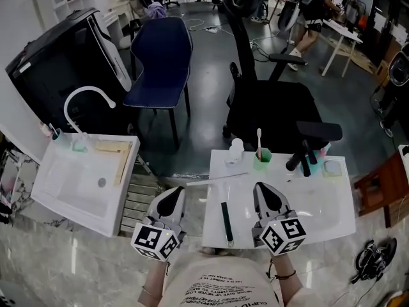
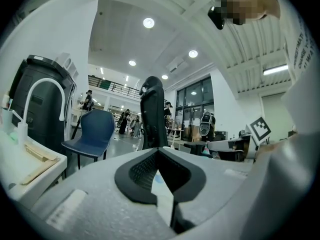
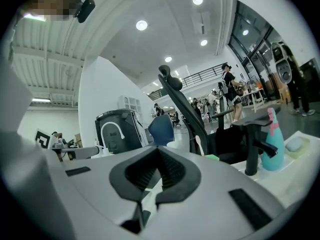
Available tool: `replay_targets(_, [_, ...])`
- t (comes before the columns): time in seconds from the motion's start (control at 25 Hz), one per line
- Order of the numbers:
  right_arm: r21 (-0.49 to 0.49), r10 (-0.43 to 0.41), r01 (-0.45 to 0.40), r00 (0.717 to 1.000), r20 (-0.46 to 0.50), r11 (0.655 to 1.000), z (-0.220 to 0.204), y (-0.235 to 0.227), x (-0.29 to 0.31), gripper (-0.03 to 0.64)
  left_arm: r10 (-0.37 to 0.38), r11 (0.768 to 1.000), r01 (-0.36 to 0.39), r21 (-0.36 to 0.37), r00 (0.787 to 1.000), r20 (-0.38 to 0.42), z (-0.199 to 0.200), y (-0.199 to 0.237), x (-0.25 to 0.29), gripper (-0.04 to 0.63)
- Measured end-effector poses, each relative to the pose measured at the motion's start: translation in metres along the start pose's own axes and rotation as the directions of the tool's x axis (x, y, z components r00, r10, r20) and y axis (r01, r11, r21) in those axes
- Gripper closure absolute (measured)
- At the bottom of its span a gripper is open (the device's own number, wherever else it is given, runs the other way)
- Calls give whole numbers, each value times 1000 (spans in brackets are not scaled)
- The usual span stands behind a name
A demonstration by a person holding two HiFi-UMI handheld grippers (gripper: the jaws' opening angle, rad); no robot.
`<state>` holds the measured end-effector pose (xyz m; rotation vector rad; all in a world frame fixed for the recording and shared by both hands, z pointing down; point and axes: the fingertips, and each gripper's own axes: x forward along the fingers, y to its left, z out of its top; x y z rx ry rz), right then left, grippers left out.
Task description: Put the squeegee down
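- Squeegee lies flat on the white bench, dark handle toward the near edge, between both grippers and touching neither.
- Left gripper: jaws together, empty.
- Right gripper: jaws together, empty.

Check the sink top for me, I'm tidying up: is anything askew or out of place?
A thin pale rod lies slanted on the sink top, its left end overhanging the edge. Nothing looks spilled.

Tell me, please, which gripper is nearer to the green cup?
Right. The right gripper hovers just short of the green cup, over the white sink; the left gripper hangs off the sink's left edge, farther away.
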<state>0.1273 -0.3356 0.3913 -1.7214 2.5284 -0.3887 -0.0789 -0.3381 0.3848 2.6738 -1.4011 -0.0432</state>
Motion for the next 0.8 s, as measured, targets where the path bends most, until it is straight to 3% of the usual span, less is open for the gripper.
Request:
replay_targets(0.4, [-24,-21,22,999,42,999,9,-8,-5,614,17,1000,-17,15,1000,-2,1,1,-2,574])
replay_targets(0.8, [-18,-33,34,999,23,999,1,-11,-7,614,42,999,-42,33,999,-10,3,9,-8,574])
